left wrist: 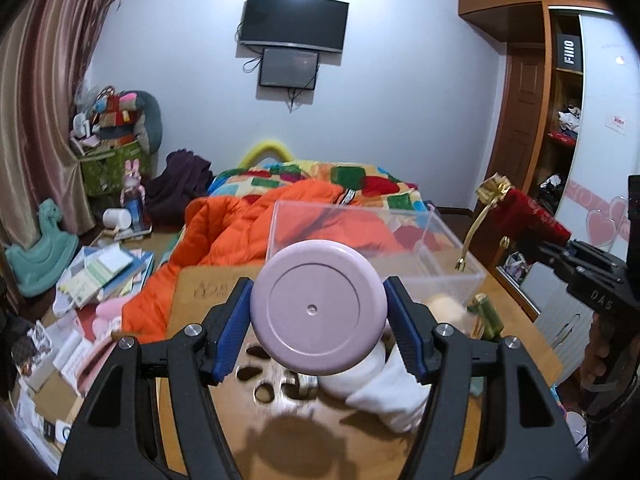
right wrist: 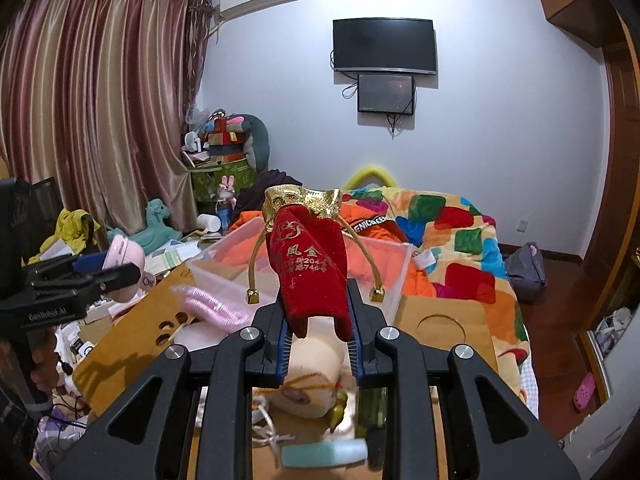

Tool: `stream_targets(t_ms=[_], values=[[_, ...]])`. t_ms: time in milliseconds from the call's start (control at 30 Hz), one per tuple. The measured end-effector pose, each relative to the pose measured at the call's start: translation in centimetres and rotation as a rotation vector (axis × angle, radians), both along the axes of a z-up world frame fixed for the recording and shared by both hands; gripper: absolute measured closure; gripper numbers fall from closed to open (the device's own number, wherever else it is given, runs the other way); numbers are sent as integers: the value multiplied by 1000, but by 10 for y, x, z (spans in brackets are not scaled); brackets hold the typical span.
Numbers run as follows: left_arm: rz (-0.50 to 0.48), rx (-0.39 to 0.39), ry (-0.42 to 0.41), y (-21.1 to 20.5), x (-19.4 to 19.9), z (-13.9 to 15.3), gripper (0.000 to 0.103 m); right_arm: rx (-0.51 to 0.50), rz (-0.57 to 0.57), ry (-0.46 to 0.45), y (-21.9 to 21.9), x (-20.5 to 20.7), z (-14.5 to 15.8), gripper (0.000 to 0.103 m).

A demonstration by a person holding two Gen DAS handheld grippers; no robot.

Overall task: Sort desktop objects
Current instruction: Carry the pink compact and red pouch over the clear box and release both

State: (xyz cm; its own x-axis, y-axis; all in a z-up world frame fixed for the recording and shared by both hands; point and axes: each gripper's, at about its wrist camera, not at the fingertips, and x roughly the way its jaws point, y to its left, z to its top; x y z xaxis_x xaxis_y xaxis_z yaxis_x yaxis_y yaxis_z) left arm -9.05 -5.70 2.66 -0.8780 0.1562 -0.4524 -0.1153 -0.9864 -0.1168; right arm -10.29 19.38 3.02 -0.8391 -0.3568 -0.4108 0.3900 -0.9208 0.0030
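Observation:
My left gripper point(left wrist: 318, 312) is shut on a round lilac tin point(left wrist: 318, 306), its flat face turned toward the camera, lifted above the wooden table point(left wrist: 208, 292). In the right wrist view the same tin point(right wrist: 122, 258) shows at the left edge. My right gripper point(right wrist: 318, 320) is shut on the bottom of a red velvet pouch point(right wrist: 308, 268) with a gold collar and gold cords; the pouch point(left wrist: 532, 216) also appears at the right of the left wrist view. A clear plastic box point(left wrist: 400, 248) stands on the table beyond both grippers, also seen as the clear box point(right wrist: 224, 268).
On the table lie a white cloth bundle point(left wrist: 384, 384), a cream plush point(right wrist: 316, 368), a green item point(left wrist: 486, 312), a pink ribbed thing point(right wrist: 212, 304) and a mint block point(right wrist: 324, 454). A bed with an orange jacket point(left wrist: 240, 236) lies behind. Books point(left wrist: 104, 272) litter the floor at left.

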Motion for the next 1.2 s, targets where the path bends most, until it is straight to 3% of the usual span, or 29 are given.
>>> stream_targets(t_ms=[133, 400, 833, 1200], values=[[-3, -27, 18, 4, -16, 15, 38, 1, 1, -6, 4, -14, 2, 82], [-27, -59, -25, 10, -62, 25, 38, 0, 12, -50, 7, -49, 1, 82], [-68, -109, -167, 29, -126, -3, 38, 39, 56, -166, -1, -97, -29, 82], [-142, -137, -317, 41, -154, -28, 38, 104, 121, -307, -11, -130, -52, 82]])
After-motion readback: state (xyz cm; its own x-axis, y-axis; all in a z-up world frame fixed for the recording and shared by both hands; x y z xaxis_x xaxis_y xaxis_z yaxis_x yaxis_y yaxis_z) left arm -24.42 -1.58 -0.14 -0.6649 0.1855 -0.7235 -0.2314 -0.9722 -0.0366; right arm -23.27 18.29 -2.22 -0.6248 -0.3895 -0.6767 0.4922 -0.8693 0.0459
